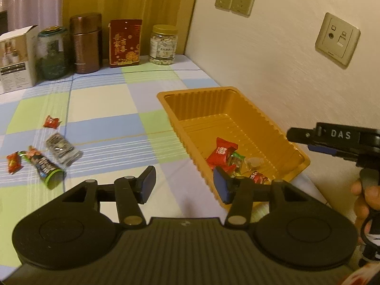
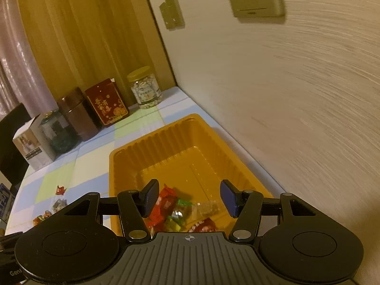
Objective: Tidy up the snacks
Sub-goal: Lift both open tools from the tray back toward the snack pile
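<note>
My right gripper (image 2: pixel 188 198) hangs over the near end of the orange tray (image 2: pixel 123 156), jaws spread wide and holding nothing — placed there for dropping sweets onto the pile of wrapped candies (image 2: pixel 177 212) below. My left gripper (image 1: pixel 184 182) is just as wide and empty, beside the tray's left rim, facing the loose snacks (image 1: pixel 47 159) at the left — likely my next pick.

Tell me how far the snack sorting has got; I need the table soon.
Several wrapped snacks already lie in the orange tray. Neither the left gripper nor the right gripper holds anything; both are open. Four loose snacks are left on the tablecloth, including a red candy.
</note>
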